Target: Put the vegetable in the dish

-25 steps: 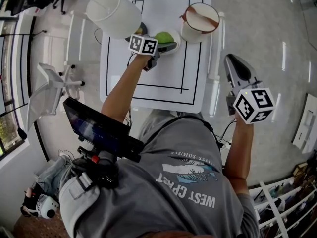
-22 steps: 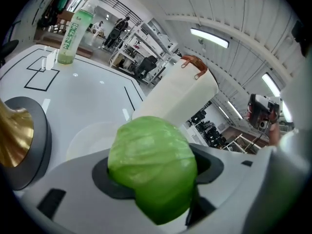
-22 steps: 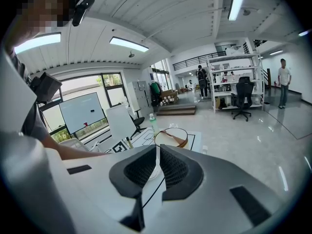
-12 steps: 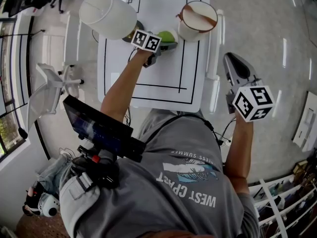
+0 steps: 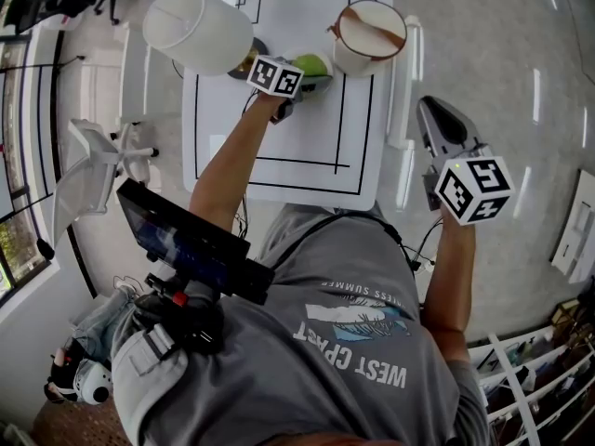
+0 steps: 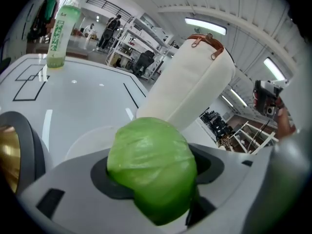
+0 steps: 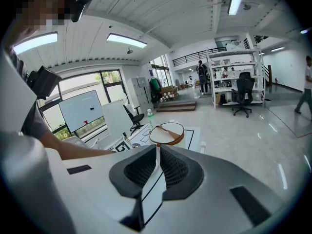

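The vegetable [image 6: 151, 167], a round green leafy ball like a little cabbage, is sitting right between the jaws of the left gripper [image 5: 305, 80]. The jaws are standing about half open and pressing on it from both sides, so it's properly clamped, with the top of the ball bulging out past the tips. It's hanging over the white dish [image 6: 85, 141], which is showing as a pale round patch just under and behind it. In the head view the green is lying inside the dish outline, but I can't tell if it's touching the bottom.

Around that, a white tub with a brown handle [image 6: 195, 87] is standing just beyond the dish. A dark bowl with a golden inside [image 6: 29, 145] is sitting close by on the left. Behind that bowl in the head view, a tall white bucket [image 5: 197, 28] is taking up the far corner. A green bottle [image 6: 61, 30] is standing upright way back on the white table [image 5: 279, 137], near the black lines marked on it.

The right gripper [image 7: 157, 152] is hanging off to the side past the table edge, over the floor. Its jaws are meeting at the tips, showing only a thin sliver of gap behind them, and they're holding nothing.
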Available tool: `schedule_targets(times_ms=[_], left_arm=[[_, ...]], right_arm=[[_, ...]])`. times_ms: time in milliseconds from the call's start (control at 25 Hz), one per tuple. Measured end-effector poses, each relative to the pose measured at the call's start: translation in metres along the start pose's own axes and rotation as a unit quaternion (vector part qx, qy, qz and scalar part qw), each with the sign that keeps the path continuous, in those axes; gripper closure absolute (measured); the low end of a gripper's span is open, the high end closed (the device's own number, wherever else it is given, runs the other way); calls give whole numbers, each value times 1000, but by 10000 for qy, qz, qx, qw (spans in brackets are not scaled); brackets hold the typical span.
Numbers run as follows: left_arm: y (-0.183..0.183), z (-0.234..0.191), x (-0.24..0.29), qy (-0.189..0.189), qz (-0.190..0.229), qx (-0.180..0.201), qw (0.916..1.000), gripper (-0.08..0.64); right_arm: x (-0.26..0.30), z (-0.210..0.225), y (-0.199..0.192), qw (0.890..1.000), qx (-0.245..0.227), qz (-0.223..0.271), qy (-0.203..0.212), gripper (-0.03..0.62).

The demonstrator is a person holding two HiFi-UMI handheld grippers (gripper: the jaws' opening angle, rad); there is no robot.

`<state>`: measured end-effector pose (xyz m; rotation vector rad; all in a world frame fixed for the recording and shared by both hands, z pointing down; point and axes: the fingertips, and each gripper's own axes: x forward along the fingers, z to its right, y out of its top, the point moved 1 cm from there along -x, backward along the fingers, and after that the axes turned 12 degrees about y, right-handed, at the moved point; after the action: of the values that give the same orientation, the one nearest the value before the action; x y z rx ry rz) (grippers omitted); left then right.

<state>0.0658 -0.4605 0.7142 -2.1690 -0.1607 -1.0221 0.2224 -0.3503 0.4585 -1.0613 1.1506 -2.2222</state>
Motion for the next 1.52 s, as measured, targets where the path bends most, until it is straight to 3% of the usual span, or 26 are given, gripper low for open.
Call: schedule_targets(times_ms=[160, 360, 680, 920, 1200, 1520], left_arm=[[8, -3, -1, 266, 322, 484, 9980, 255], [20, -11, -6, 741, 745, 724, 9918, 192], [22, -25, -9, 1301, 942, 749, 9842, 75], [35, -38, -24, 1869, 1401, 686, 9699, 54], [24, -45, -31, 1890, 1345, 512, 9714, 54], [45, -12, -70, 1657, 2178, 355, 9612, 57]], right_arm=[[2, 0, 0, 10000, 7, -17, 12, 580], [2, 0, -3, 10000, 18, -45, 5, 580], [5, -2, -7, 10000, 29, -64, 42, 580], [7, -8, -9, 9999, 28, -91, 87, 580], [8, -12, -11, 9999, 39, -116, 94, 580], [19, -26, -7, 9996, -14, -94, 248, 580]])
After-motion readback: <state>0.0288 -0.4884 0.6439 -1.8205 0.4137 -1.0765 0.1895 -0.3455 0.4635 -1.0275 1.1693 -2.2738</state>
